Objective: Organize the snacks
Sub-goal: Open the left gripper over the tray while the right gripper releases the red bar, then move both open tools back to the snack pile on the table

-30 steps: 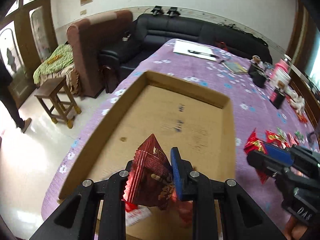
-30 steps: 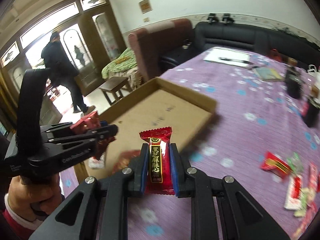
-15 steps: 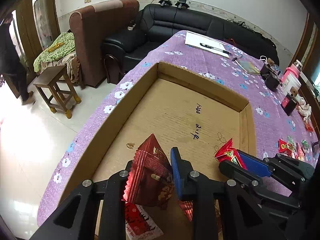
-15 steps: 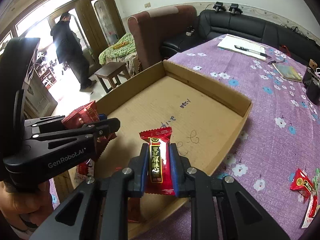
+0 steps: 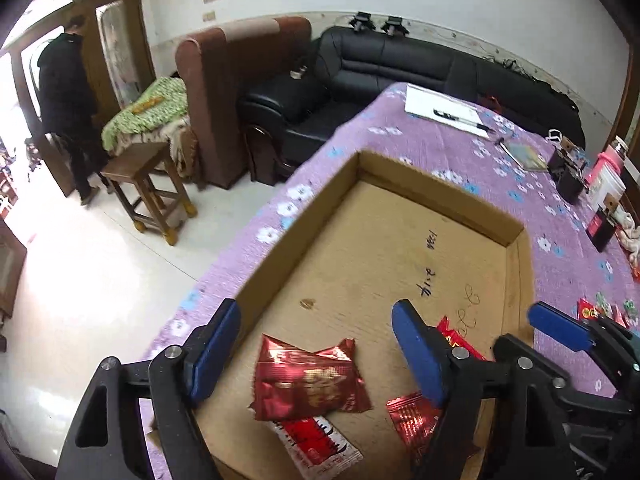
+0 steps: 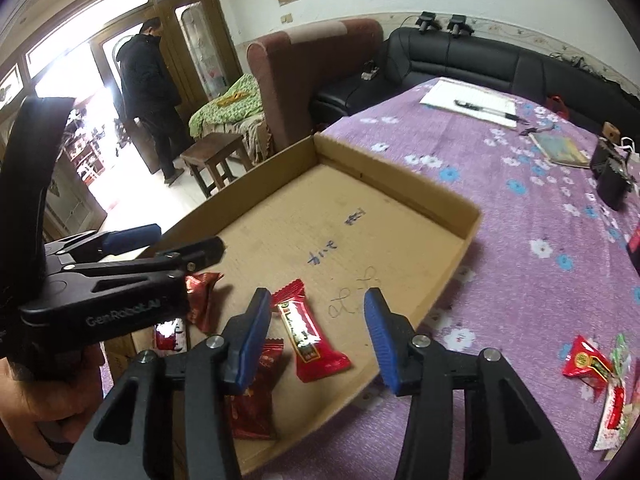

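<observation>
A shallow cardboard tray (image 5: 440, 196) (image 6: 400, 184) lies on the purple flowered cloth. My left gripper (image 5: 316, 328) hangs over its near end with jaws opening. A dark red snack packet (image 5: 308, 380) lies loose on the tray floor below them, on top of a red and white packet (image 5: 320, 444). My right gripper (image 6: 316, 304) is also opening. A bright red snack bar (image 6: 308, 336) lies flat in the tray under its fingers, free of the pads. Other dark red packets (image 6: 256, 396) (image 6: 204, 300) lie nearby. Each gripper shows in the other's view (image 6: 180, 242) (image 5: 520, 332).
Loose snacks (image 6: 588, 364) (image 5: 592, 312) lie on the cloth right of the tray. Further back are paper with a pen (image 5: 444, 110), a book (image 6: 560, 148), black boxes (image 5: 568, 176) and a pink-lidded tub (image 5: 604, 176). A stool (image 5: 148, 184), armchair, sofa and a standing person (image 6: 148, 92) are beyond the table.
Both grippers opened and let go: the dark red packet and the red snack bar now lie in the tray. The right gripper came in over the tray's near corner.
</observation>
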### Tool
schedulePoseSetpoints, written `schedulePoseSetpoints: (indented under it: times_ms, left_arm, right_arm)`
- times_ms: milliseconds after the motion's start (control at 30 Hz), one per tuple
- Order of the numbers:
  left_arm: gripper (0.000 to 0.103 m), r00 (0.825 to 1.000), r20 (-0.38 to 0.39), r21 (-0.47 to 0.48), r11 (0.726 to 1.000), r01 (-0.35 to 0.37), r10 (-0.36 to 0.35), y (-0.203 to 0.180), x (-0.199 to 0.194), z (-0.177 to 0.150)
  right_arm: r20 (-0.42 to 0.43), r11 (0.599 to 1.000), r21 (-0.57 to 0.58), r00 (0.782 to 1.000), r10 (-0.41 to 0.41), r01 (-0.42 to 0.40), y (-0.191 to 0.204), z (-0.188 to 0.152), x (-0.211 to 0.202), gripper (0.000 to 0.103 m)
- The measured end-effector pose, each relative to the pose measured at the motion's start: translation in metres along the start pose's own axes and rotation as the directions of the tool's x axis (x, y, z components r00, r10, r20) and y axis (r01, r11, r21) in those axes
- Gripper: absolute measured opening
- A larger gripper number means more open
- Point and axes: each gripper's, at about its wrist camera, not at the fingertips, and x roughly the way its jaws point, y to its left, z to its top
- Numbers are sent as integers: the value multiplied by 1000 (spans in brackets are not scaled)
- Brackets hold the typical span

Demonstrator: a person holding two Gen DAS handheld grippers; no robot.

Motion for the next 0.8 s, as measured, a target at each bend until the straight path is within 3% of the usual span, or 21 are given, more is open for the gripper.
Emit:
schedulePoseSetpoints:
  times_ms: [267, 433, 800]
  left_arm:
    - [88, 999, 42, 14, 1000, -12, 12, -12, -19, -7]
    - [89, 999, 45, 37, 999, 19, -20, -31, -28, -13]
    - [90, 992, 44, 112, 987, 111, -117, -89, -49, -24]
  right_arm:
    - [49, 999, 48, 999, -19, 17, -20, -10, -35, 56]
    - [73, 996, 79, 996, -53, 47, -37, -25, -62, 73]
    - [95, 968, 197, 980, -176, 155, -96, -77, -129, 89]
